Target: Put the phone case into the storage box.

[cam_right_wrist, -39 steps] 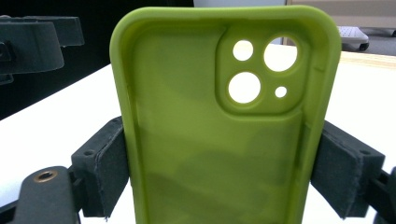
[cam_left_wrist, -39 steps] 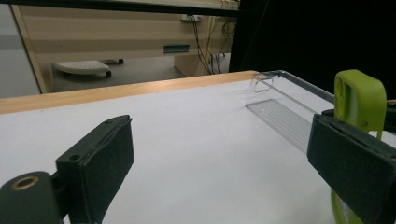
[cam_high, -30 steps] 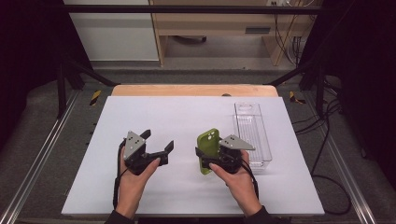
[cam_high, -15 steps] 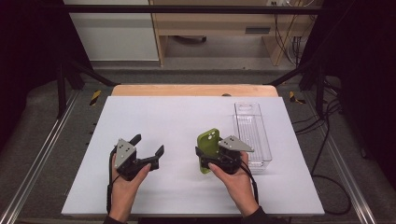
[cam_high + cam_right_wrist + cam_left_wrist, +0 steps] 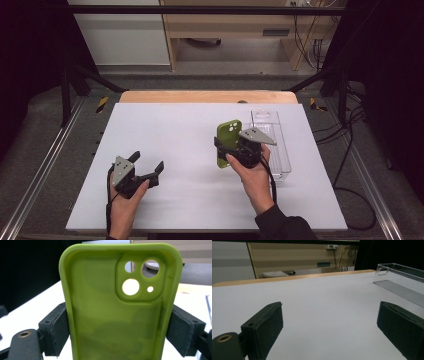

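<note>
My right gripper (image 5: 231, 150) is shut on a lime-green phone case (image 5: 228, 141), with a pad on each long side. It holds the case above the white table (image 5: 190, 125), right of centre, next to the clear tray (image 5: 281, 145). In the right gripper view the case (image 5: 112, 315) stands upright between the pads (image 5: 56, 327), its hollow inside facing the camera and the camera cut-out at the top. My left gripper (image 5: 147, 161) is open and holds nothing, low over the table's front left. In the left gripper view its jaws stand wide apart over bare table, and the left gripper (image 5: 333, 326) has nothing between them.
The clear plastic tray (image 5: 402, 277) lies lengthwise along the table's right side, just beyond the right hand. A wooden strip (image 5: 207, 96) edges the far side of the table. Metal rails and cables run along the floor on both sides.
The left hand has drawn back toward the front left and sunk lower, jaws still open. The right hand has lifted the green case a little and moved it farther away.
</note>
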{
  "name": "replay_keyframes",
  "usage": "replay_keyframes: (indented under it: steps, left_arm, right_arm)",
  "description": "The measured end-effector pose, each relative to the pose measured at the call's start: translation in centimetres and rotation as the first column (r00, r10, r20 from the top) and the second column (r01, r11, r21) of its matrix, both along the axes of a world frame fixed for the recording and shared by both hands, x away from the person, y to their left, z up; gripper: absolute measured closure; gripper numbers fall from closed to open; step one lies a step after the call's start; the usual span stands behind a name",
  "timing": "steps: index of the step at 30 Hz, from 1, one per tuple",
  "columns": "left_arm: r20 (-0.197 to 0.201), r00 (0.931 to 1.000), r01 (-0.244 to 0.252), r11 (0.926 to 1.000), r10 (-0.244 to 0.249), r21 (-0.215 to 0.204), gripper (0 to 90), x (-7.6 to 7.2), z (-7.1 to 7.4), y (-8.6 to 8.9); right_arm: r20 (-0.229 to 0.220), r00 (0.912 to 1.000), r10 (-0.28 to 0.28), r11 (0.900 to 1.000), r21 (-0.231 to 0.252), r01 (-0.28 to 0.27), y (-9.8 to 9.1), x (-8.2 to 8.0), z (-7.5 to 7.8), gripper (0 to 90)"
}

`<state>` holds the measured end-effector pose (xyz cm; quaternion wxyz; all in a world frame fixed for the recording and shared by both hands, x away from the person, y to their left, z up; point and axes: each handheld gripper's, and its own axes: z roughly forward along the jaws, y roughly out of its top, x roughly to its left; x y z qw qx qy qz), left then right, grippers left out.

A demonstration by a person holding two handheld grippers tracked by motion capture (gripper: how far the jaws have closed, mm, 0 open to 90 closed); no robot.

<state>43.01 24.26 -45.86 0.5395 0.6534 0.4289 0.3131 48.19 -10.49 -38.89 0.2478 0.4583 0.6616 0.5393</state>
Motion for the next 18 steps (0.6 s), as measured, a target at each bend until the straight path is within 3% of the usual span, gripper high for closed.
replay_keyframes:
  steps: [5,11,18]
  left_arm:
    - [-0.018,0.9997,-0.018,0.9996,0.018,-0.023,3.8,-0.4,-0.3,0.3]
    - [-0.01,0.9999,-0.004,0.9996,0.003,-0.028,3.5,-0.5,-0.3,0.9]
    - [0.008,0.9994,-0.032,0.9991,0.032,-0.029,0.8,-0.7,-0.1,1.6]
  right_arm:
    - [0.002,0.9999,-0.017,0.9998,0.007,0.017,-0.2,1.0,1.6,16.4]
    - [0.033,0.9986,-0.042,0.999,0.015,0.042,-1.0,2.0,4.9,16.4]
    - [0.036,0.996,-0.082,0.9963,0.028,0.081,-2.5,3.3,6.9,16.4]
